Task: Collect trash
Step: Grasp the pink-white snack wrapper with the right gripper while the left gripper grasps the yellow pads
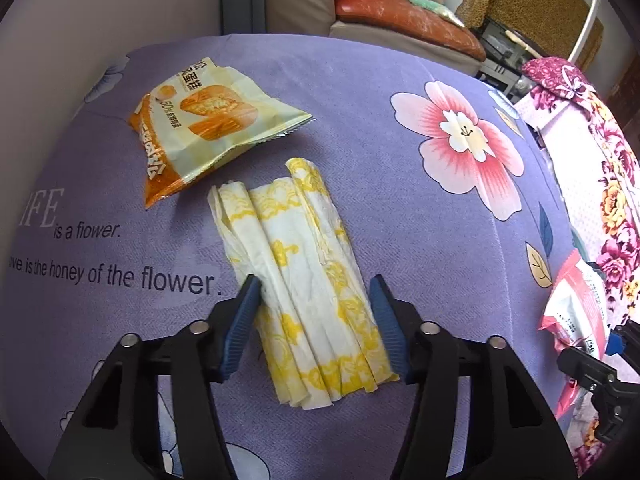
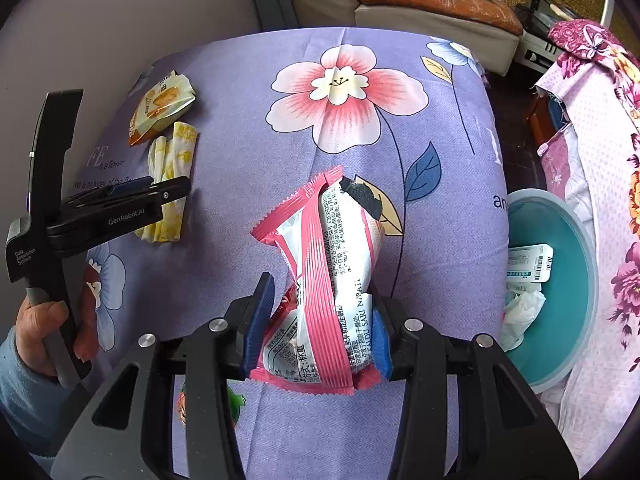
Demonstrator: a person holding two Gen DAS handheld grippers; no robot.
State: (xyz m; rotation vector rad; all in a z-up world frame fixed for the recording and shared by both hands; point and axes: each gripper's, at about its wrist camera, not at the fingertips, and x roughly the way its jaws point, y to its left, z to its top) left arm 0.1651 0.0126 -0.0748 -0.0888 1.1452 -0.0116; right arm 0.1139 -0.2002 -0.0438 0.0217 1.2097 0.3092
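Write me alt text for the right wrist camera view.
The right gripper squeezes a pink and white snack wrapper above a purple floral cloth. At left, a hand holds the left gripper over a yellow-patterned napkin, beside an orange cake wrapper. At right, a teal bin holds a small box.

A: What has the right tool [image 2: 318, 322] got?
B: A pink-and-white wrapper [image 2: 324, 276], pinched between its blue pads above the purple floral cloth [image 2: 440, 240].
A: And to the right?
B: A teal bin [image 2: 576, 320] holding a small box [image 2: 530, 263] and crumpled tissue [image 2: 520, 312].
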